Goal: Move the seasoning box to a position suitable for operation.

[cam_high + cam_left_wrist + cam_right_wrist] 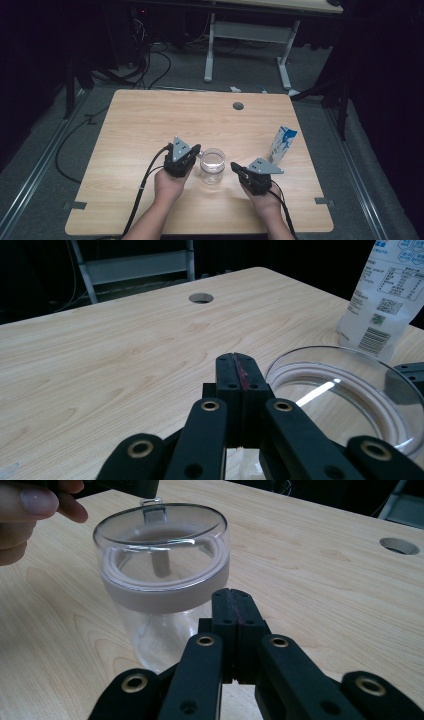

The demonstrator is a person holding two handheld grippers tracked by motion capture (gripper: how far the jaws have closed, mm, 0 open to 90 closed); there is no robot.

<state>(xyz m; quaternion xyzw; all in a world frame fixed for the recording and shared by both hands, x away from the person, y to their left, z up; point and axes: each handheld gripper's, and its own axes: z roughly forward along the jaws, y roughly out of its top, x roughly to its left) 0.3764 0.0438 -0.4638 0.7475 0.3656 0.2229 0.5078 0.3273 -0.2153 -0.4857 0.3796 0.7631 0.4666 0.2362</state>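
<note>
1. Jaws on both grippers are pressed together with nothing between them; the left gripper (196, 148) sits just beside the jar on one side, the right gripper (234, 166) just beside it on the other.
2. Between them, near the front middle of the pale wood-grain desk (150, 120), stands the clear round glass jar with a transparent lid (212, 165), upright, its lid seated on a grey sealing band (165, 592) with a small tab (151, 507) at the far rim.
3. Farther out, a white and blue printed carton (282, 145) stands upright near the desk's right edge, beyond the right gripper; a round cable hole (238, 106) lies well apart toward the back.
4. Risk, as I judge it: with the jaws together, either gripper moving inward would push the jar rather than grip it, and the smooth glass could slide or tip on the desk.
5. A wide swing of the right gripper could also knock the tall carton over.
</note>
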